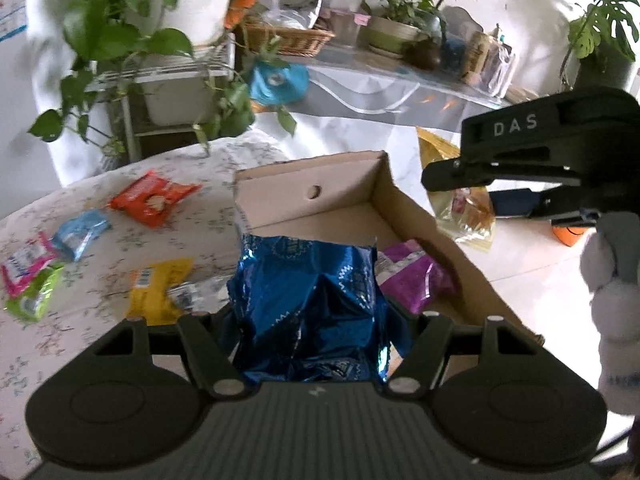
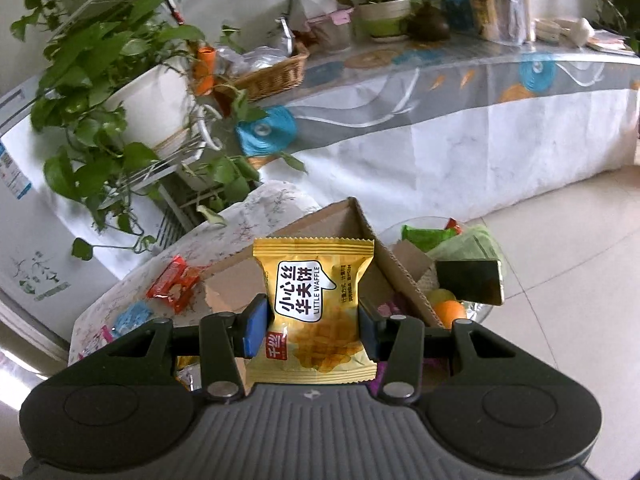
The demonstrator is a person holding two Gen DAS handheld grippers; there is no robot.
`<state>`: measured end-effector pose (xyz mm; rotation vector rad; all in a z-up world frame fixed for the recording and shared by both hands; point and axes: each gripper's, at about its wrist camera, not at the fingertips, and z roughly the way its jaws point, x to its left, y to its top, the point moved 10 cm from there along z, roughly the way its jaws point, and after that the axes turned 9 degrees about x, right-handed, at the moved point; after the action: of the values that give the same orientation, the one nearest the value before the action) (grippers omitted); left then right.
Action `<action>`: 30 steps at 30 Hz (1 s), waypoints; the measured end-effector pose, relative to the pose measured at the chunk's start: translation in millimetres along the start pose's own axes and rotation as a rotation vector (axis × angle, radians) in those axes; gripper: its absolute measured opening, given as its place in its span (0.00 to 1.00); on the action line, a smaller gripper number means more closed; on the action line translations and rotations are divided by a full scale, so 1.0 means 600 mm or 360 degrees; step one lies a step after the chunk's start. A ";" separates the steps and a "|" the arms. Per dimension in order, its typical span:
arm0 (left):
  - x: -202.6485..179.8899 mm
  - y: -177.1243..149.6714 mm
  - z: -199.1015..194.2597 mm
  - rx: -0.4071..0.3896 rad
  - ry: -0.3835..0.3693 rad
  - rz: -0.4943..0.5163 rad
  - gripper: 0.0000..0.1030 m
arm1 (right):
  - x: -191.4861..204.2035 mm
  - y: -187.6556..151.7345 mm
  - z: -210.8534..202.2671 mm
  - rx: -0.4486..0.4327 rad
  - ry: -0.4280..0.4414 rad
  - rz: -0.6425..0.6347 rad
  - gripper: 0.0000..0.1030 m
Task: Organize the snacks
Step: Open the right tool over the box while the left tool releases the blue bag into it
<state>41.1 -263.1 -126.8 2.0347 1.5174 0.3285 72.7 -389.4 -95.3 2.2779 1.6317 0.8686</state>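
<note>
A crinkled blue foil bag (image 1: 308, 300) fills the jaws of my left gripper (image 1: 312, 320), which is shut on it; the bag hides the fingertips. It hangs over the near end of an open cardboard box (image 1: 304, 196), where a purple packet (image 1: 412, 276) lies. My right gripper (image 2: 312, 328) is shut on a yellow "Little Waffle" packet (image 2: 316, 280), its blue pads (image 2: 254, 330) pressing both sides, just before the box (image 2: 400, 276). The left wrist view shows that right gripper (image 1: 452, 188) to the right of the box with the yellow packet (image 1: 468, 216), held by a white-gloved hand (image 1: 612, 272).
Loose snacks lie on the floral tablecloth left of the box: orange (image 1: 154, 198), light blue (image 1: 80, 234), pink (image 1: 26, 264), green (image 1: 34, 296), yellow (image 1: 156, 292). A glass bowl (image 2: 484, 312) of fruit and packets stands right of the box. Potted plants (image 1: 132, 40) and a long table with a wicker basket (image 1: 288, 38) stand behind.
</note>
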 end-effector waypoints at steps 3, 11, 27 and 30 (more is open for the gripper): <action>-0.012 0.013 0.013 0.0016 -0.0011 -0.0004 0.68 | -0.009 0.001 0.003 0.0008 -0.0019 0.0041 0.52; -0.028 0.035 0.047 0.0053 -0.0008 0.0028 0.73 | -0.024 0.000 0.008 0.0026 -0.0045 0.0129 0.53; 0.051 0.055 0.013 0.0024 0.0015 -0.0054 0.86 | -0.001 0.005 0.012 0.0008 0.0049 0.0144 0.77; 0.076 0.049 0.011 0.0041 0.0033 -0.0085 0.86 | 0.012 0.005 0.014 0.0015 0.0076 0.0105 0.78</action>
<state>82.6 -228.3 -121.5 2.0122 1.5934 0.3112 81.4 -382.3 -98.1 2.3465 1.5916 0.9394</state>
